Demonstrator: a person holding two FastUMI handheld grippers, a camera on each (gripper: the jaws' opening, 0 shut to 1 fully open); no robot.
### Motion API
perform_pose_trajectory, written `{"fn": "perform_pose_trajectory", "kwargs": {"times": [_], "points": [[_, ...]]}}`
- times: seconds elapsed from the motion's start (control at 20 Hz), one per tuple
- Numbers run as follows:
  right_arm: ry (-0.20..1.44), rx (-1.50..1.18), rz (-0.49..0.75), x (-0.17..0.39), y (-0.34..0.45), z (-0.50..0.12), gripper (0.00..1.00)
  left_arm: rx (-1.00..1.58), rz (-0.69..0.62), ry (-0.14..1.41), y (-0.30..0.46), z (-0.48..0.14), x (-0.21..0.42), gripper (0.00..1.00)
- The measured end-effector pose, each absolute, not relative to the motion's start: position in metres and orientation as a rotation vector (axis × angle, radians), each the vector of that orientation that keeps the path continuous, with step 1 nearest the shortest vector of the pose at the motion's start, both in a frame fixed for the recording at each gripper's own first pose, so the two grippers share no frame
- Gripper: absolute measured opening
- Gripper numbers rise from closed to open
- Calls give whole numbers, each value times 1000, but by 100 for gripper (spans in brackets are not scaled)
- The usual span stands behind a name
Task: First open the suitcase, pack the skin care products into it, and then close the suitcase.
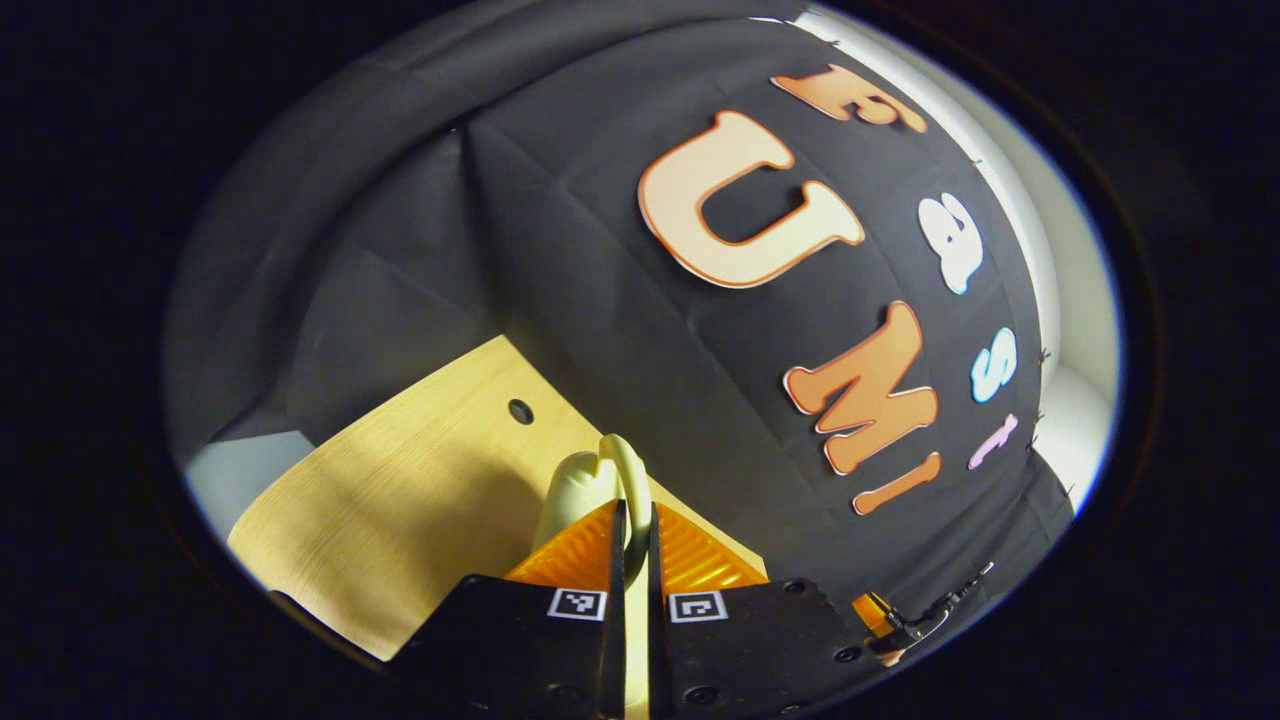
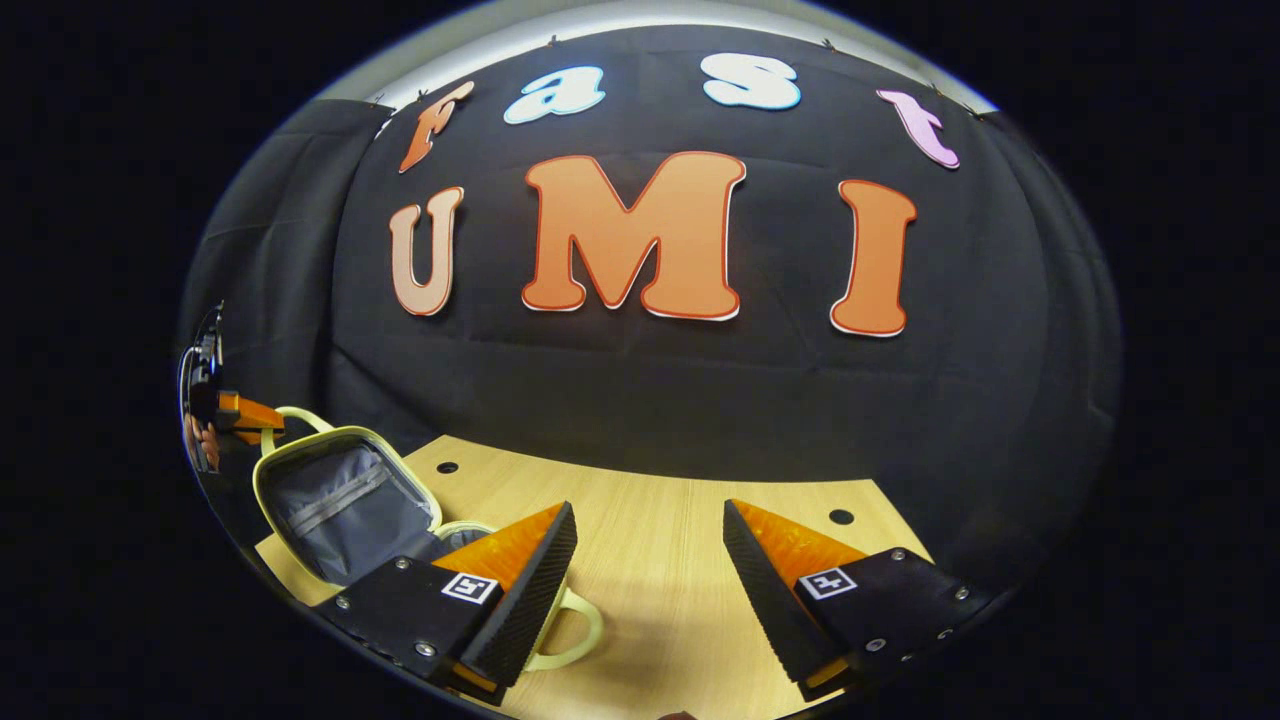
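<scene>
left gripper (image 1: 630,545): fingers clenched with only a thin slit between them, pinching the pale handle loop (image 1: 632,470) of the suitcase (image 1: 575,495); from the right gripper view the same gripper (image 2: 245,412) sits at the far left edge, at the top of the raised lid.
right gripper (image 2: 648,560): fingers released and spread wide, nothing between them, hovering low over the desk (image 2: 650,520).
suitcase, location: small cream case at the left end of the desk; lid (image 2: 345,500) stands open and tilted back, grey lining and a zip pocket facing the right gripper; a second cream handle (image 2: 570,630) lies on the desk just beside the right gripper's left finger (image 2: 530,580).
skin care products: not to be pointed at in either view; their place cannot be told.
step in hand (judgement): opening looks done or nearly so; packing not yet begun.
risk 1: the loop is thin and held near the fingertips; it could slip out, and the lid would drop shut.
risk 2: pulling the lid further back could drag or tip the light case on the smooth desk.
risk 3: the right gripper's left finger could snag the near handle when it moves off.
hedge: the base of the case is probably behind the right gripper's left finger, so its contents are unclear.
</scene>
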State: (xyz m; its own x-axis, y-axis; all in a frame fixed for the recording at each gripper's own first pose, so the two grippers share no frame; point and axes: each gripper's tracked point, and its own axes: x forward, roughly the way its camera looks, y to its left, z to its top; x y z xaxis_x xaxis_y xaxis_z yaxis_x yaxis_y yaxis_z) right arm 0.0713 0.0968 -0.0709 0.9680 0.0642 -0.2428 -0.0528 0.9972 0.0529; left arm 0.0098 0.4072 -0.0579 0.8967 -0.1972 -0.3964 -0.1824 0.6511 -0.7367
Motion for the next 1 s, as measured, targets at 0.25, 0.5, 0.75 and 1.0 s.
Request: {"fn": "perform_pose_trajectory", "kwargs": {"times": [0.25, 0.5, 0.75, 1.0], "points": [[201, 44, 66, 68, 70, -61, 93, -773, -75, 471, 337, -17, 15, 9], [222, 84, 85, 62, 50, -72, 94, -808, -103, 461, 277, -3, 20, 9], [230, 120, 91, 59, 33, -80, 94, -825, -187, 490, 216, -1, 20, 9], [237, 130, 83, 49, 28, -91, 94, -884, -273, 543, 150, -13, 30, 9]]}}
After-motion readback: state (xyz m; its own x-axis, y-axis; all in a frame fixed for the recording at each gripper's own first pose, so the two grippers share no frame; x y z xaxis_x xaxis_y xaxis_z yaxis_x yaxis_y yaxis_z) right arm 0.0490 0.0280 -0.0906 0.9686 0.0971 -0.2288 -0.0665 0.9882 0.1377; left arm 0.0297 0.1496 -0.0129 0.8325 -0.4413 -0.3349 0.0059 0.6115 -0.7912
